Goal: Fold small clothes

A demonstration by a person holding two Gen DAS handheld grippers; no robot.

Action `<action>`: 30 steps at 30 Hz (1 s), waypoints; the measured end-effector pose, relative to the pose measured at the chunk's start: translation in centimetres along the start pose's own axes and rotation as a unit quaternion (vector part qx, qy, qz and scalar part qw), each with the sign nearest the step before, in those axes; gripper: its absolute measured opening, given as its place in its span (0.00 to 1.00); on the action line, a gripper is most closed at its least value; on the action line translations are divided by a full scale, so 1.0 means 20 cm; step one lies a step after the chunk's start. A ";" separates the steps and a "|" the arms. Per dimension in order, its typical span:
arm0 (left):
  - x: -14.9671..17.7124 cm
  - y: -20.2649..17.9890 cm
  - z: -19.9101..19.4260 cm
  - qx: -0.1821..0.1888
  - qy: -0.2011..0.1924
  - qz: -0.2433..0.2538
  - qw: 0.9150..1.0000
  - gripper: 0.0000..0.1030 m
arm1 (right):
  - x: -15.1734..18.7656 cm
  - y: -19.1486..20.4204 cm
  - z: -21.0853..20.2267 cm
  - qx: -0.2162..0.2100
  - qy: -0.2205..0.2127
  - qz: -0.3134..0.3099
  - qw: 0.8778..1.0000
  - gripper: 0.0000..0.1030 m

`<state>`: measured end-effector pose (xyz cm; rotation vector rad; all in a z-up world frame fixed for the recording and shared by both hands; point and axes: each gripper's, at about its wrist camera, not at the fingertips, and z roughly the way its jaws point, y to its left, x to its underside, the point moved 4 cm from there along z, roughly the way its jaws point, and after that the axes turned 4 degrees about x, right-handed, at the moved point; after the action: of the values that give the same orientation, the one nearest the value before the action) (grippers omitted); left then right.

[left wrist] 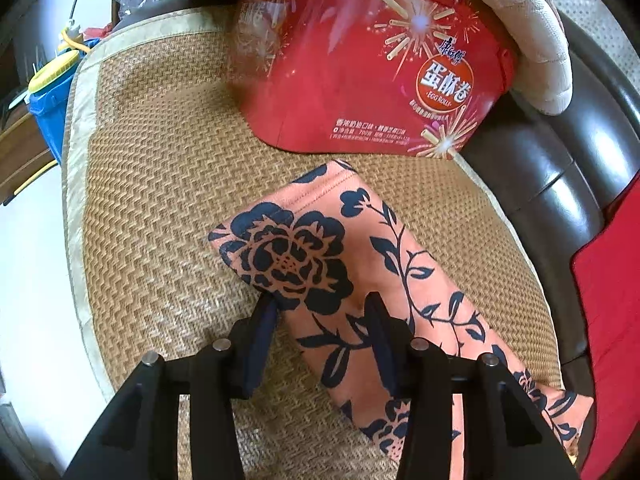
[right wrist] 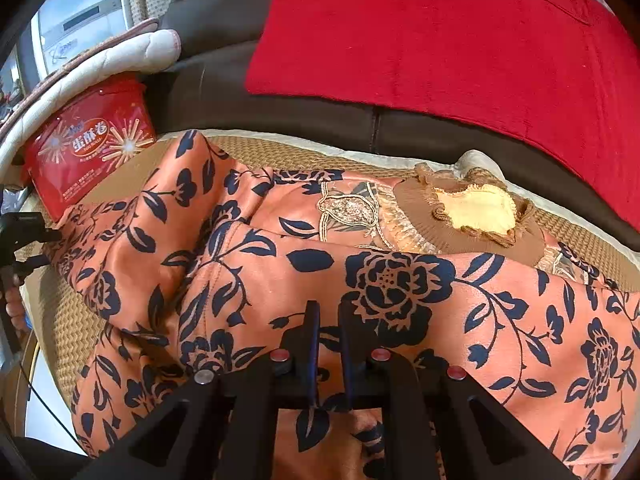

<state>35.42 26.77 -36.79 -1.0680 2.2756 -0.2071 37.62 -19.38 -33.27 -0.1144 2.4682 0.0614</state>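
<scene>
the left wrist view looks steeply down, close over the sleeve end of the floral garment [left wrist: 320, 264] on the woven mat [left wrist: 152, 200], facing the red egg-roll tub [left wrist: 372, 68]. the right wrist view sits low over the same garment, facing the sofa back and red cushion [right wrist: 460, 32]; both share tub, mat and garment.

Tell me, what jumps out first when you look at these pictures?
The orange garment with big dark blue flowers grabs the eye, spread across the woven mat on the sofa seat. Behind its sleeve stands a shiny red egg roll tub with firework sparkles. A bright red cushion leans on the sofa back, above the garment's brown collar.
</scene>
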 end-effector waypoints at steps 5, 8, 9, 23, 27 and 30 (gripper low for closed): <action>-0.03 -0.03 0.05 0.006 -0.020 0.021 1.000 0.23 | 0.00 -0.02 0.01 0.003 0.000 0.004 1.000 0.13; -0.03 -0.02 0.03 0.006 -0.024 0.021 0.999 0.20 | 0.00 -0.02 0.01 0.025 -0.002 -0.003 1.000 0.13; -0.03 -0.03 0.03 0.009 -0.027 0.020 0.999 0.19 | 0.00 -0.02 0.01 0.041 -0.003 -0.008 0.999 0.13; 0.02 -0.19 0.10 -0.027 -0.041 0.073 0.996 0.62 | -0.03 -0.06 -0.08 0.120 -0.033 -0.035 0.992 0.13; 0.01 -0.18 0.09 -0.039 -0.049 0.077 0.995 0.35 | -0.03 -0.06 -0.09 0.120 -0.037 -0.036 0.991 0.13; 0.00 -0.16 0.09 -0.033 -0.051 0.070 0.996 0.16 | -0.03 -0.05 -0.10 0.114 -0.038 -0.037 0.992 0.13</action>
<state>38.54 24.77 -37.01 -0.9258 2.2666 -0.0203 36.94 -20.39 -31.38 -0.1023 2.3741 -0.2421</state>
